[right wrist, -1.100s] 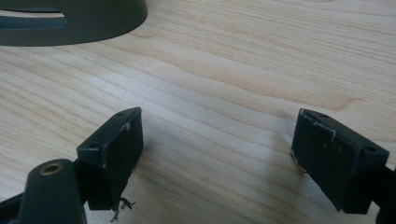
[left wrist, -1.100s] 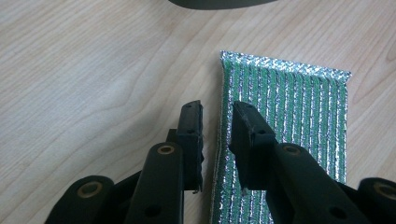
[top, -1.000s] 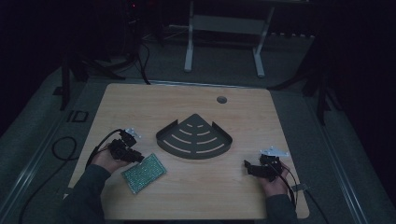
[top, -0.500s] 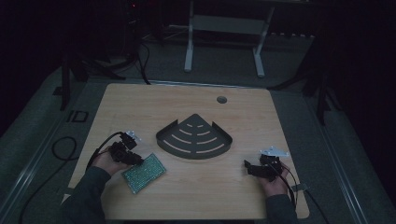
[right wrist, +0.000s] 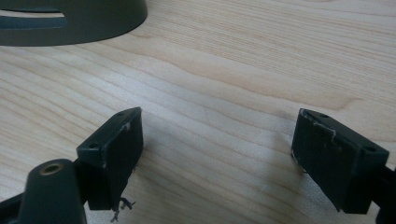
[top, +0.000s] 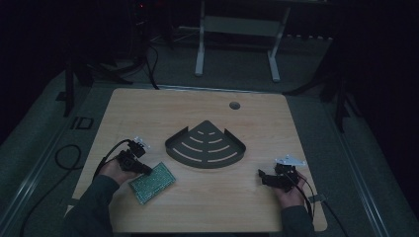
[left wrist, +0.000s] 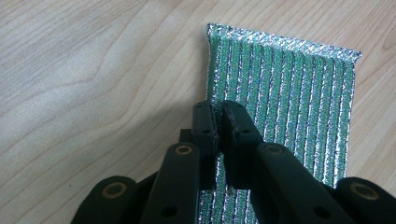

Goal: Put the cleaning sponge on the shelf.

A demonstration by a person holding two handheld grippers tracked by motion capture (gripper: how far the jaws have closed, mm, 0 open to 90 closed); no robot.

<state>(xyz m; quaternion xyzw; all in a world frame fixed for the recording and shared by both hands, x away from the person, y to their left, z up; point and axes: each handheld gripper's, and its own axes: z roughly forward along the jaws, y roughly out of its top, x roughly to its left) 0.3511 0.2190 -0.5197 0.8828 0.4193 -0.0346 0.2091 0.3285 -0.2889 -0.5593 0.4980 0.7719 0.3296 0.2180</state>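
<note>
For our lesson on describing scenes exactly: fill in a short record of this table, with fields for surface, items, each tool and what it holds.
surface: wooden table
item one: green and silver scouring pad, flat on the table
item two: dark slotted corner shelf, mid-table
left tool: jaws have just been closing, now pinching the pad's near edge
right tool: jaws wide apart over bare wood, nothing between them
hands: one on each tool, at the near edge

High overhead, two close (tabletop shared)

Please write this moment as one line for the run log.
left gripper: jaws just closed on green scouring pad edge | right gripper: open, nothing between | corner tray: empty
</note>
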